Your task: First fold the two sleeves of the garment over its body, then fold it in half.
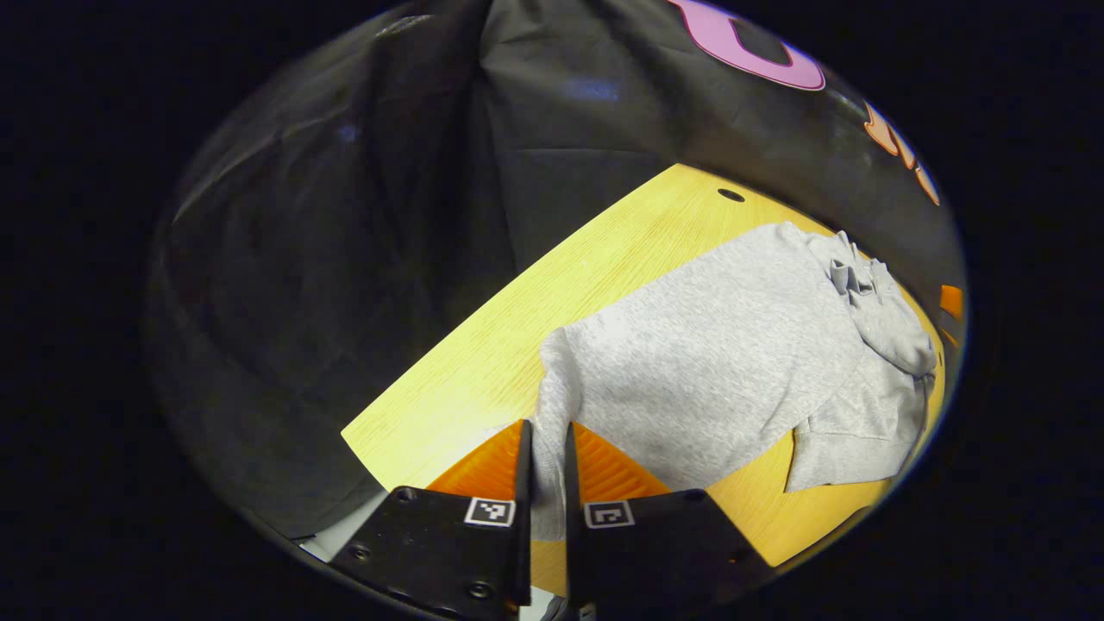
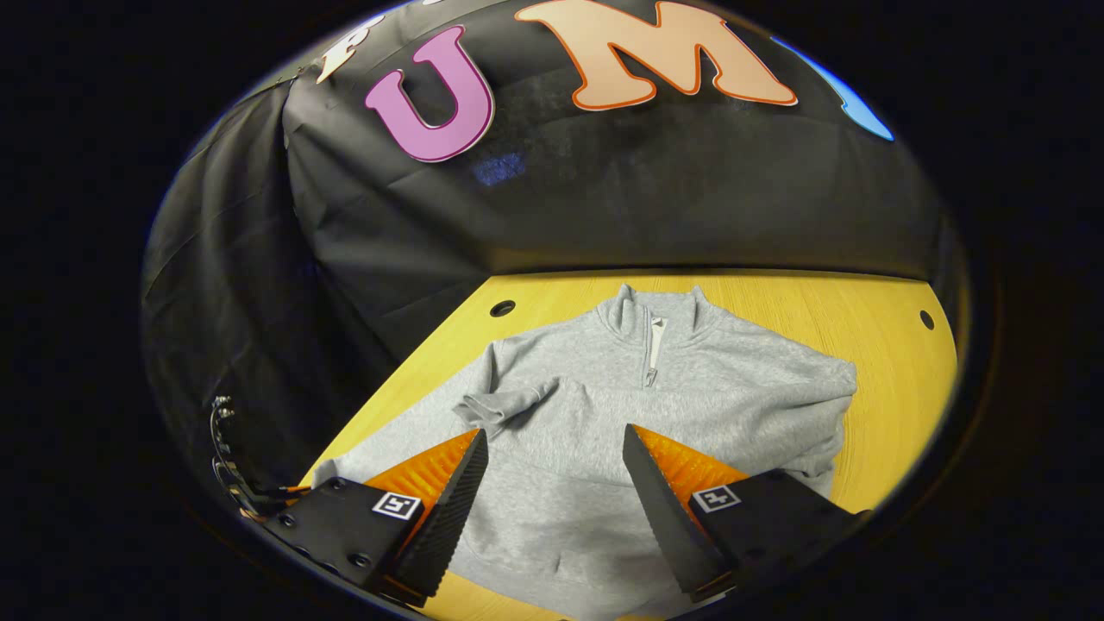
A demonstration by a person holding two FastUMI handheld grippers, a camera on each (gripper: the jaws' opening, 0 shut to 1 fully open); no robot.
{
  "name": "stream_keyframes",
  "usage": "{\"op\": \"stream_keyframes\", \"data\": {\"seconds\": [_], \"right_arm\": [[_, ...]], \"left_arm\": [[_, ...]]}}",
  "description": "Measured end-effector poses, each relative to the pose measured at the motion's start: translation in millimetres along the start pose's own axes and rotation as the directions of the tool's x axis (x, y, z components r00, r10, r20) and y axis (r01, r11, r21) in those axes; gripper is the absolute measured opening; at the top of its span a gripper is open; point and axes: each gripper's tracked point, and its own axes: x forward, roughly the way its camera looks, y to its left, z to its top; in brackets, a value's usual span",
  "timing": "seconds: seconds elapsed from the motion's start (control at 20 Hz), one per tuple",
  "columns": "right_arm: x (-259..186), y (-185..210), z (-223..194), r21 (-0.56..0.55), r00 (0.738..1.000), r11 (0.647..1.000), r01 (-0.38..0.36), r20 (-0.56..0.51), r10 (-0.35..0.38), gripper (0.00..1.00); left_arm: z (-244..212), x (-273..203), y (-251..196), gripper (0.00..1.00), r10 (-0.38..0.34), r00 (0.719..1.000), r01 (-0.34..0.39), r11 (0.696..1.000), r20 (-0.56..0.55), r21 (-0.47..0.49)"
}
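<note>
Left gripper pinches the hem corner, right gripper spread above the body

Left gripper (image 1: 548, 448) has its two fingers pressed together on a corner of the grey sweatshirt (image 1: 724, 362), with a narrow strip of cloth pulled up between them at 6 o'clock of the left gripper view. From that pinch the garment runs away toward 2 o'clock across the yellow wooden table (image 1: 500, 345), with a sleeve (image 1: 871, 302) bunched over its far side and a flat flap of cloth lying toward 4 o'clock.

In the right gripper view the sweatshirt (image 2: 604, 405) lies front up on the table (image 2: 888, 345), its collar with a short zip (image 2: 654, 349) pointing to 12 o'clock. One sleeve (image 2: 504, 405) is folded in over the chest at 9 o'clock of the zip; the other side, at 3 o'clock, is rumpled at the edge.

Right gripper (image 2: 556, 466) is spread wide, its fingers apart over the lower body of the garment; I cannot tell whether they touch the cloth. Small square black-and-white markers sit on each finger mount; no writing on them can be read
</note>
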Motion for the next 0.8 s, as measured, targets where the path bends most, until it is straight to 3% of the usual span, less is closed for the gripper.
{"op": "stream_keyframes", "data": {"seconds": [0.05,0.15,0.35,0.75,0.8], "right_arm": [[-2,-1,-3,-0.010,1.000,1.000,0.002,-0.003,-0.002,0.98],[-7,-3,-6,-0.028,1.000,1.000,0.005,-0.005,-0.005,0.98],[-18,-12,-2,-0.088,0.999,0.996,0.033,0.026,-0.031,0.98],[-44,-20,1,-0.099,0.995,0.992,0.074,0.070,-0.067,0.95],[-48,-23,-1,-0.103,0.994,0.991,0.082,0.077,-0.074,0.98]], "left_arm": [[1,-2,0,0.04,0.001,1.000,-0.001,1.000,0.001,0.005],[4,-3,-3,0.00,-0.019,1.000,0.019,1.000,0.003,0.014],[26,-6,-6,0.00,-0.032,0.999,0.031,0.999,0.042,0.031],[107,-16,-35,0.00,-0.088,0.982,0.083,0.996,0.170,0.038],[117,-17,-42,0.00,-0.099,0.979,0.092,0.994,0.180,0.052]]}}
